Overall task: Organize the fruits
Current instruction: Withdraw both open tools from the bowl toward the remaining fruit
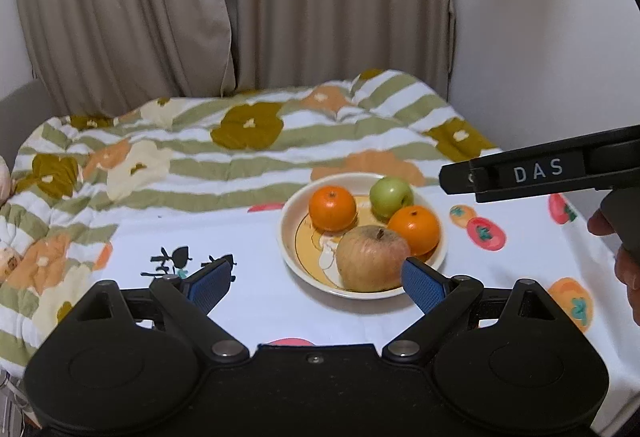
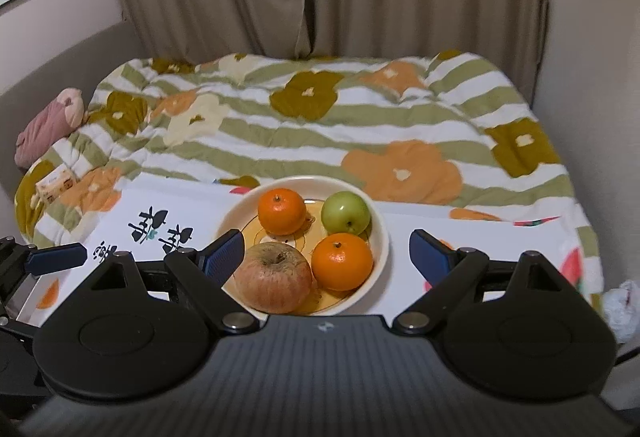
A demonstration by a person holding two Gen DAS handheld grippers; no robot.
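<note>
Both claws stood wide open with nothing between their pads. The left claw hovered just short of the plate, its right pad at the near rim beside the big reddish apple; the right claw framed the same plate from the other side, its left pad over the near-left rim and its right pad clear of the dish.

All four fruits lay gathered in the plate ahead of the claws: the big apple nearest, an orange just right of it, a second orange and a green apple behind. They touched or nearly touched, so each kept the others from rolling (a shallow dish helps little by itself).

The plate sat on a white printed cloth covering the surface, with a flowered quilt on the bed beyond. No fruit lay loose on the cloth, so the sorting looked finished.
</note>
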